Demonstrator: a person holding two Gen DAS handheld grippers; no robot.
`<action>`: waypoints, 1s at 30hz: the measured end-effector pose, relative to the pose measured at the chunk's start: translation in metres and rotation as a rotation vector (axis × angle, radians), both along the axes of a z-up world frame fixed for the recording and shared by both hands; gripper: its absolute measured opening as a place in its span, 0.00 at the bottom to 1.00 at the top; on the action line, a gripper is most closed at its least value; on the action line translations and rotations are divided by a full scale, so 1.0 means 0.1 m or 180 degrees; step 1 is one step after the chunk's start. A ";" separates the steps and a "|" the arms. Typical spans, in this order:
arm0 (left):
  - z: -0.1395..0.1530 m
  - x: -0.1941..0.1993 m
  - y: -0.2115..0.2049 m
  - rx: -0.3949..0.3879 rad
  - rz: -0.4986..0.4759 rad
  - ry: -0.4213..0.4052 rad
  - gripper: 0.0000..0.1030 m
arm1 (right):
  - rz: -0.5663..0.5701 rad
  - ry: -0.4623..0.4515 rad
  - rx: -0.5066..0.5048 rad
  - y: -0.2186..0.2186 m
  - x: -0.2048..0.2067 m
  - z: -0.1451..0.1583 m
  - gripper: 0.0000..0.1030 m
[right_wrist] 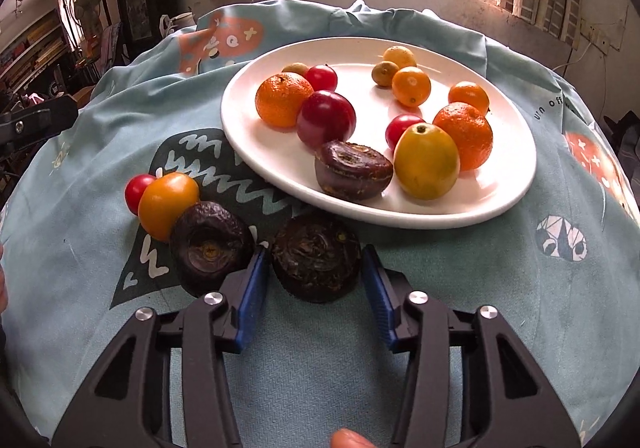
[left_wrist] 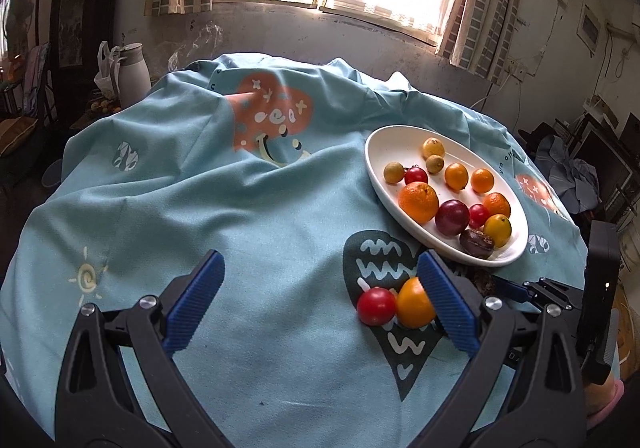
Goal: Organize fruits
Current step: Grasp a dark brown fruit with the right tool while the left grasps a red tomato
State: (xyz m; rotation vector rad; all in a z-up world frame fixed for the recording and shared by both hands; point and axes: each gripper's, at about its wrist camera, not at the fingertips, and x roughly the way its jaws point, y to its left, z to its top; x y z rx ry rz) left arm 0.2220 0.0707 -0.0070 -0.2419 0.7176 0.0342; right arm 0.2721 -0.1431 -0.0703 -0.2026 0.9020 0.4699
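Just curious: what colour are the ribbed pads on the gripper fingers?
Blue pads, on black plastic arms; clearest in the right wrist view.

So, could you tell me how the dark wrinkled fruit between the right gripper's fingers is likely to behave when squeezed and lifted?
The dark fruit looks squat, so it should probably sit steady rather than roll. Its wrinkled skin likely gives the ribbed pads decent grip. It looks shrivelled, so it may be soft and dent under a hard squeeze by the right gripper.
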 end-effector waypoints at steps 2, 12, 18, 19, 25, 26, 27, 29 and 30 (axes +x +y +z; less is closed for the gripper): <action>-0.02 0.02 0.06 -0.0021 0.0041 0.0017 0.96 | -0.0023 0.0003 0.0005 -0.01 -0.03 0.01 0.42; -0.20 0.09 -0.02 0.0361 -0.0888 0.0108 0.86 | -0.0259 0.0234 0.0539 -0.33 -0.23 0.15 0.42; -0.30 -0.03 -0.25 0.0664 -0.1468 0.0071 0.69 | -0.0169 0.0129 0.0463 -0.26 -0.28 0.20 0.42; -0.33 -0.05 -0.30 0.0739 -0.1549 0.0075 0.67 | -0.0175 0.0121 0.0467 -0.28 -0.28 0.21 0.42; -0.50 0.08 -0.40 0.0794 -0.1790 0.0265 0.40 | -0.0185 0.0069 0.0465 -0.29 -0.29 0.24 0.42; -0.51 0.09 -0.41 0.0815 -0.1818 0.0265 0.39 | -0.0184 0.0076 0.0469 -0.29 -0.29 0.24 0.42; -0.52 0.11 -0.43 0.0828 -0.1843 0.0262 0.39 | -0.0181 0.0085 0.0467 -0.29 -0.29 0.23 0.42; -0.52 0.14 -0.46 0.0864 -0.1873 0.0247 0.39 | -0.0176 0.0086 0.0469 -0.29 -0.29 0.24 0.42; -0.53 0.16 -0.47 0.0867 -0.1891 0.0247 0.39 | -0.0167 0.0088 0.0475 -0.29 -0.30 0.24 0.42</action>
